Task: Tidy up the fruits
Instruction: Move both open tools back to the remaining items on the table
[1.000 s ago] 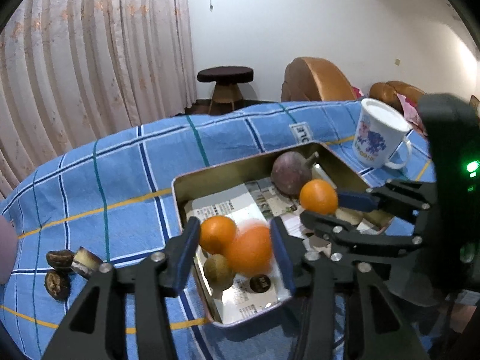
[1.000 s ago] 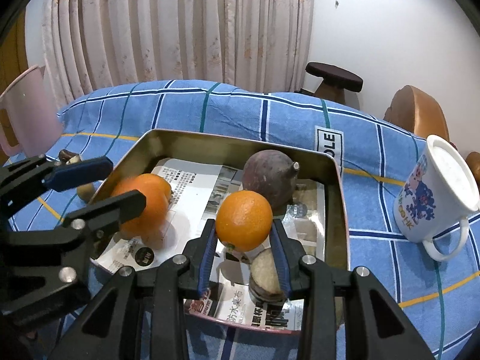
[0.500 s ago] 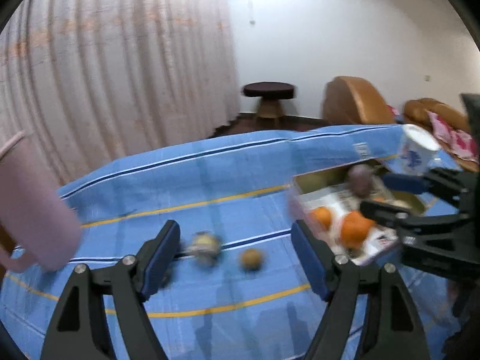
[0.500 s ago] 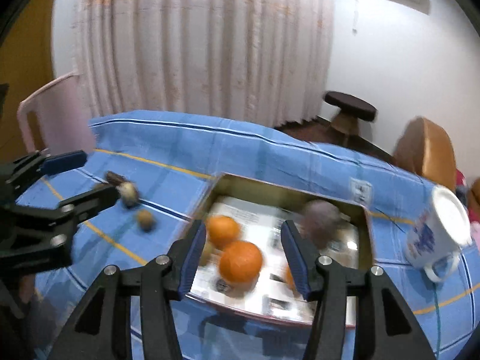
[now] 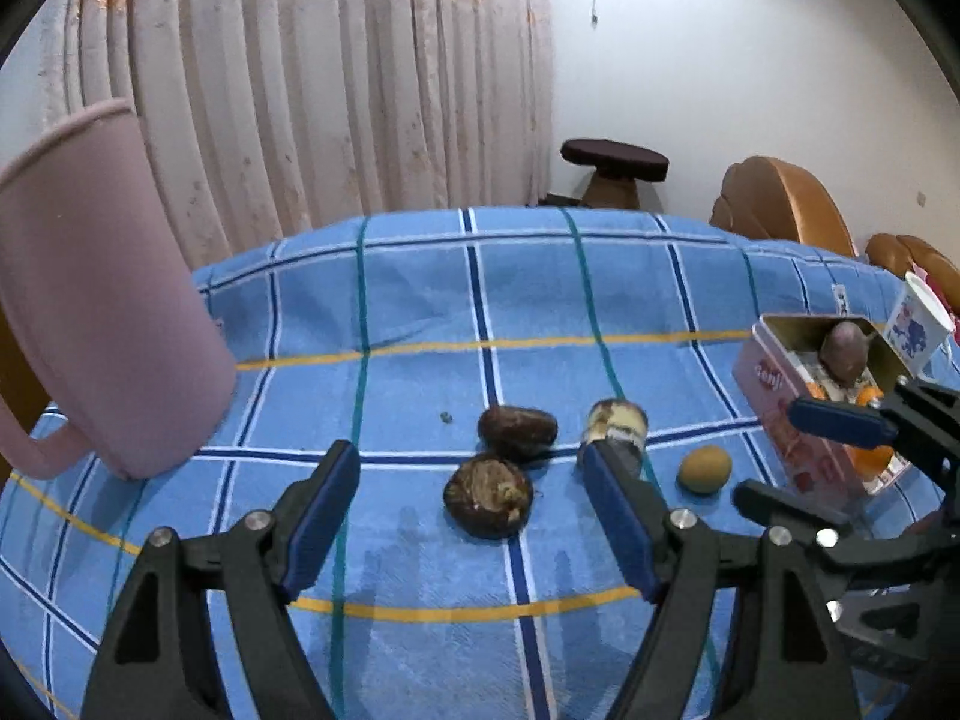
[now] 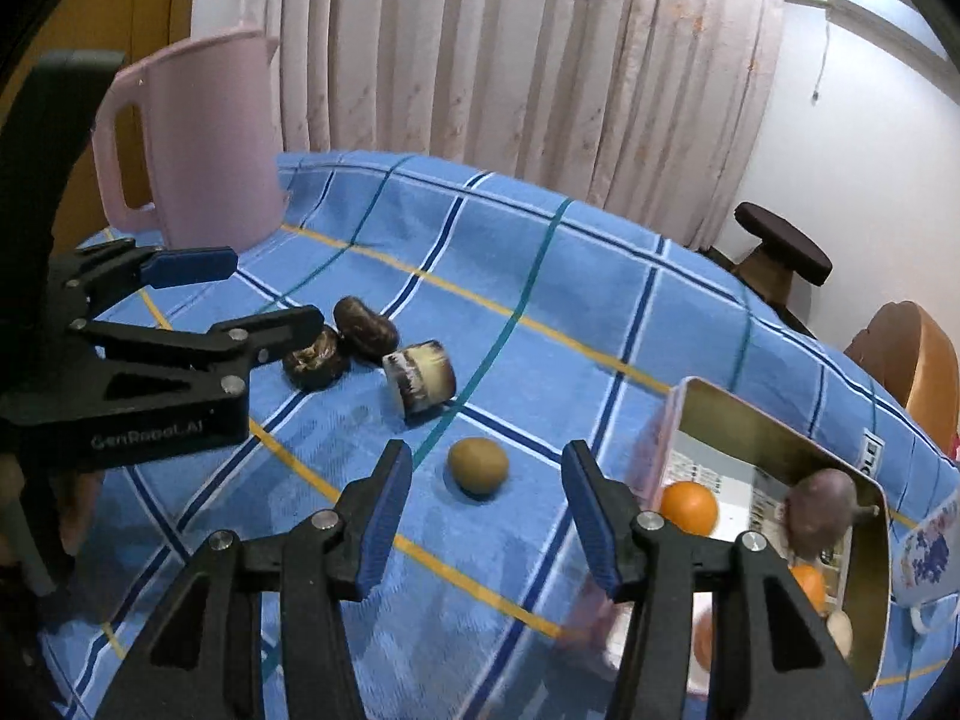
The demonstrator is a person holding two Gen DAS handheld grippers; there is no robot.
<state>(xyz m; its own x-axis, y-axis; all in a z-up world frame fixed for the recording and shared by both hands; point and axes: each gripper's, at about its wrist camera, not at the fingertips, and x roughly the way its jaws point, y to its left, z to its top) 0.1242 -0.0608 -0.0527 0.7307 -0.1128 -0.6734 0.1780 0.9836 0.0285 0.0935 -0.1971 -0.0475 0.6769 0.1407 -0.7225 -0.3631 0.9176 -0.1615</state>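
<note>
Pink jug (image 5: 102,300) far left on the blue checked cloth (image 5: 540,300) covering the surface, upright, handle toward the camera. Left claw (image 5: 471,510) hangs over the cloth, jaws wide apart, nothing gripped; one dark brown fruit (image 5: 487,497) lies on the cloth in line with the gap between its fingers, not touched by either pad. A second dark fruit (image 5: 517,431) sits just behind it, the two touching or nearly so. Just right of them a cut piece with a pale top (image 5: 615,423), lying beside the tip of the left claw's right finger in the left wrist view. Further right a small brown kiwi (image 5: 705,468), alone on the cloth. Right claw (image 6: 486,516) is partly open and empty; the kiwi (image 6: 478,466) lies on the cloth just ahead of the gap between its fingers, clear of both pads. Far right the metal tin (image 6: 864,594), paper-lined, holds oranges (image 6: 689,507) and a purplish round fruit (image 6: 822,504). A white mug with blue print (image 6: 927,558) stands just beyond the tin's right side. Curtain, stool and brown chairs behind.
</note>
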